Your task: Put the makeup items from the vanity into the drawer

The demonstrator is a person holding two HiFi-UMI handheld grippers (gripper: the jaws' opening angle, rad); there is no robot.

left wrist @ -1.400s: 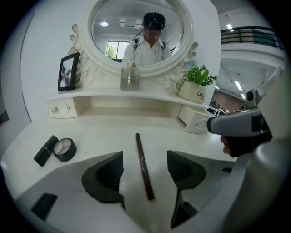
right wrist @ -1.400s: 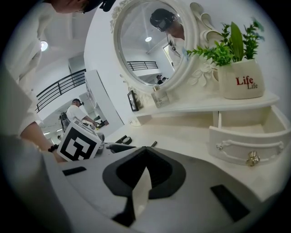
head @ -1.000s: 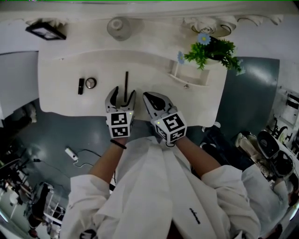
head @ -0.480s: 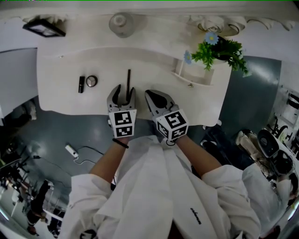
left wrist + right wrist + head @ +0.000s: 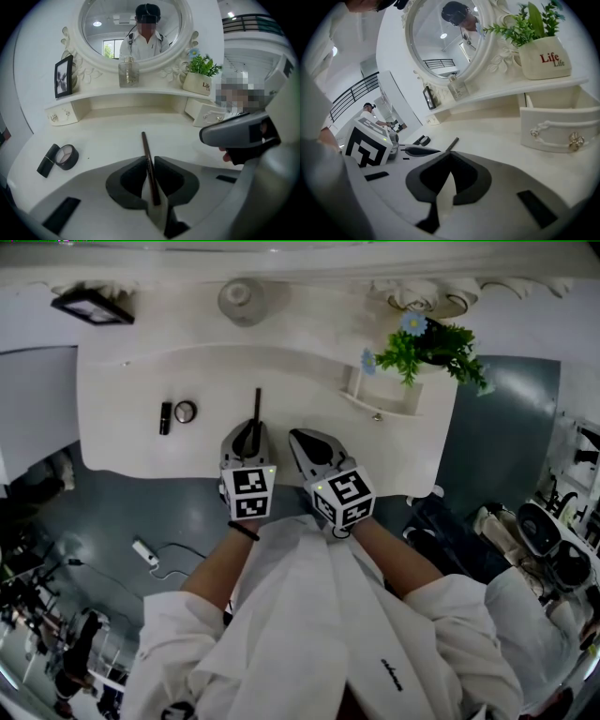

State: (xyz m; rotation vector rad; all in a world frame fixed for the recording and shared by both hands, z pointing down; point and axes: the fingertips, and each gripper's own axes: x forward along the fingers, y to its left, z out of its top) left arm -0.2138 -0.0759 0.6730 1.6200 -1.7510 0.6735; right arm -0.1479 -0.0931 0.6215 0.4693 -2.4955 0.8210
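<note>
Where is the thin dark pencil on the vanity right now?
In the head view the pencil lies left of centre on the vanity, its near end between the jaws of the left gripper, which have just been closing on it.

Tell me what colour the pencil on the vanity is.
Dark brown; the pencil shows best in the left gripper view.

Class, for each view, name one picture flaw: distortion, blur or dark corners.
Head view: fisheye warping toward the edges; white vanity top evenly lit. Left gripper view: black corners; thin dark makeup pencil sharp. Right gripper view: black corners; white plant pot sharp.
</note>
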